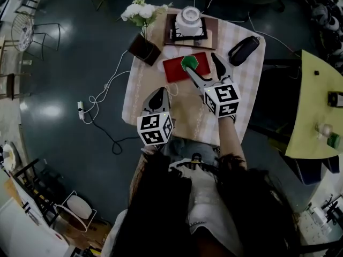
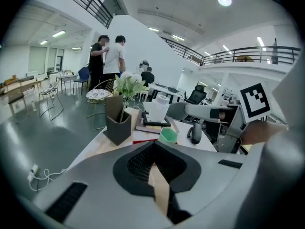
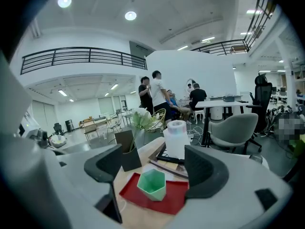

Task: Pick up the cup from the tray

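Head view first: green cup (image 1: 189, 63) sits upright at the 12 o'clock edge of the red tray (image 1: 172, 71), mid-table (image 1: 187, 116). Right gripper (image 1: 201, 64) comes in from the cup's 5 o'clock, fingers released and spread wide, one tip just beside the cup. Left gripper (image 1: 160, 93) is at the tray's 7 o'clock, fingers clenched on nothing. Vase of white flowers (image 1: 143, 48) is at the tray's 10 o'clock, a white jar (image 1: 188, 19) at 12, and a black case (image 1: 244, 50) at 2.

Left gripper view: jaws pressed together, nothing between them. The cup is well ahead at 12 o'clock.

Right gripper view: jaws wide apart. The cup stands on the tray in the gap between them, a bit ahead, touching neither.
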`<control>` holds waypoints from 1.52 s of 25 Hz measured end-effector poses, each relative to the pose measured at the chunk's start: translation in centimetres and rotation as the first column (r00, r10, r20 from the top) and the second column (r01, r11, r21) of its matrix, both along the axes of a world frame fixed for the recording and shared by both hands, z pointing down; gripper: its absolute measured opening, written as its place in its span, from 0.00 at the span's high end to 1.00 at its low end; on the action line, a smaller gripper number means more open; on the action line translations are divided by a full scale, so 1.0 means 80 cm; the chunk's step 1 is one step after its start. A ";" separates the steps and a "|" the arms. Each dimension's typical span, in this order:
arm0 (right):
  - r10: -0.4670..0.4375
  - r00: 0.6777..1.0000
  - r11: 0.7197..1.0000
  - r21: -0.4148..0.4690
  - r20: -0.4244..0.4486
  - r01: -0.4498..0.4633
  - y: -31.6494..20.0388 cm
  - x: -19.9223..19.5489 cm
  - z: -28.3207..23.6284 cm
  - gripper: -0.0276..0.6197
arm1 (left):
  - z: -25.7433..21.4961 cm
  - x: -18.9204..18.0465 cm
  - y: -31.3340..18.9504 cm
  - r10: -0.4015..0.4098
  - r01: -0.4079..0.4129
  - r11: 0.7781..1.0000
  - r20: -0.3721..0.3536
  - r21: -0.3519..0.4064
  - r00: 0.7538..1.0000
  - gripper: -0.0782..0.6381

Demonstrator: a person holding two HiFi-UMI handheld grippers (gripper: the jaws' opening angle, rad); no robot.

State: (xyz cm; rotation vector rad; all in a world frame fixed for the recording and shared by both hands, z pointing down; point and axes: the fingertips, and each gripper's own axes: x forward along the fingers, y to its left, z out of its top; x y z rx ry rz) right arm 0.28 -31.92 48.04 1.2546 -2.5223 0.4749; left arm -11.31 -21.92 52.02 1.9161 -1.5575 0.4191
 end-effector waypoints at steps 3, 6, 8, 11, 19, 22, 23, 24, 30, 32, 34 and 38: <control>-0.001 1.000 1.000 0.006 -0.013 0.001 0.013 0.003 -0.007 0.36 | -0.016 0.013 -0.010 0.019 -0.019 0.999 -0.010 0.042 1.000 0.88; 0.006 1.000 1.000 0.008 -0.002 -0.006 0.025 0.007 -0.015 0.36 | -0.032 0.023 -0.014 0.035 -0.033 0.997 -0.020 0.077 0.999 0.88; 0.018 1.000 1.000 0.003 0.025 -0.018 0.033 0.011 -0.021 0.36 | -0.040 0.029 -0.016 0.044 -0.042 0.994 -0.025 0.098 0.999 0.88; 0.030 0.998 1.000 -0.010 0.055 -0.029 0.051 0.012 -0.029 0.36 | -0.054 0.037 -0.017 0.054 -0.049 0.991 -0.036 0.128 0.998 0.88; 0.116 0.991 0.993 0.015 0.065 -0.117 0.104 0.022 -0.060 0.64 | -0.122 0.072 -0.014 0.190 -0.154 0.960 -0.140 0.233 0.972 0.88; 0.164 0.986 0.985 0.048 0.041 -0.166 0.122 0.036 -0.079 0.87 | -0.145 0.075 -0.010 0.199 -0.163 0.941 -0.096 0.295 0.975 0.88; 0.180 0.983 0.982 0.057 0.033 -0.181 0.129 0.041 -0.084 0.93 | -0.153 0.076 -0.005 0.205 -0.168 0.934 -0.087 0.314 0.975 0.88; 0.193 0.981 0.979 0.061 0.027 -0.194 0.136 0.045 -0.088 0.94 | -0.159 0.078 0.000 0.214 -0.175 0.928 -0.087 0.329 0.973 0.88; 0.278 0.961 0.959 0.067 0.002 -0.277 0.177 0.063 -0.102 0.94 | -0.176 0.090 0.036 0.267 -0.216 0.915 -0.108 0.341 0.958 0.88; 0.293 0.956 0.954 0.067 0.001 -0.292 0.190 0.064 -0.104 0.94 | -0.178 0.092 0.049 0.284 -0.229 0.915 -0.128 0.333 0.950 0.88; 0.303 0.953 0.951 0.068 0.003 -0.303 0.203 0.063 -0.106 0.94 | -0.180 0.094 0.062 0.302 -0.242 0.911 -0.138 0.334 0.943 0.88; 0.313 0.950 0.947 0.071 0.006 -0.313 0.228 0.059 -0.109 0.94 | -0.187 0.093 0.087 0.316 -0.259 0.898 -0.111 0.354 0.942 0.88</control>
